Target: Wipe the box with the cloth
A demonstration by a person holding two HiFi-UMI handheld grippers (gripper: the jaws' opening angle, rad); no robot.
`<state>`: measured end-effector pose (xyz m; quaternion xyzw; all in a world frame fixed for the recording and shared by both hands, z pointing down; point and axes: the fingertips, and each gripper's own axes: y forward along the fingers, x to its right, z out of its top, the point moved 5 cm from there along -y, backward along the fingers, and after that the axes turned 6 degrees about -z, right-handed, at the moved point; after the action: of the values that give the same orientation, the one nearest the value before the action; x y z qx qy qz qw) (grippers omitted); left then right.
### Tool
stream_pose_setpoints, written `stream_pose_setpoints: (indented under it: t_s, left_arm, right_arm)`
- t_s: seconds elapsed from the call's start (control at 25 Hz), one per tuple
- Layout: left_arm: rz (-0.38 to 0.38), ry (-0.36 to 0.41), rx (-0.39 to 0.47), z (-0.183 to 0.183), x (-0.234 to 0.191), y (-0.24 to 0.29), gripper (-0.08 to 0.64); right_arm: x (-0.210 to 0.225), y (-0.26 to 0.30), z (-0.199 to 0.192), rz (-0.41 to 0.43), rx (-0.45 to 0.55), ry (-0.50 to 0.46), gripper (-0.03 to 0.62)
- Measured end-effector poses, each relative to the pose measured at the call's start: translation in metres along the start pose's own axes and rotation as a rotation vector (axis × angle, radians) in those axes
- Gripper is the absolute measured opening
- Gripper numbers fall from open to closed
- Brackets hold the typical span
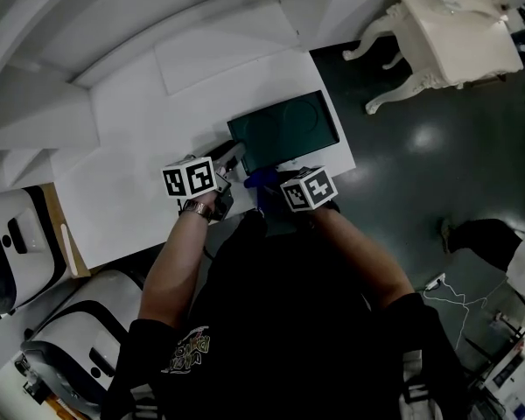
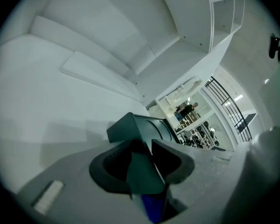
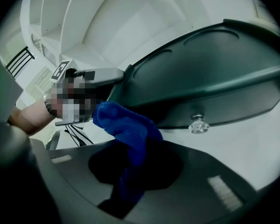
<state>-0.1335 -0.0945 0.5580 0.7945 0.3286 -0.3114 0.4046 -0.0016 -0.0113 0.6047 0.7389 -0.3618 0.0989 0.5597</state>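
A dark green box with a round recess in its lid lies on the white table. My left gripper is at its near left corner. In the left gripper view the jaws are shut on that corner of the box. My right gripper is at the box's near side, shut on a blue cloth. In the right gripper view the cloth bunches up from the jaws and touches the box's front left end. A clear knob shows on that front wall.
A white board lies on the table behind the box. A cream carved table stands on the dark floor at the right. White machines stand left of the person. The table's edge runs just right of the box.
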Motion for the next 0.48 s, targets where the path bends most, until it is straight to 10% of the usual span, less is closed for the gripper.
stream_pose_setpoints:
  t_s: [0.48]
  left_arm:
    - [0.0,-0.002,0.01,-0.002,0.0,0.001,0.135]
  right_arm:
    - [0.029,-0.025,-0.003,-0.043,0.044,0.078,0.097]
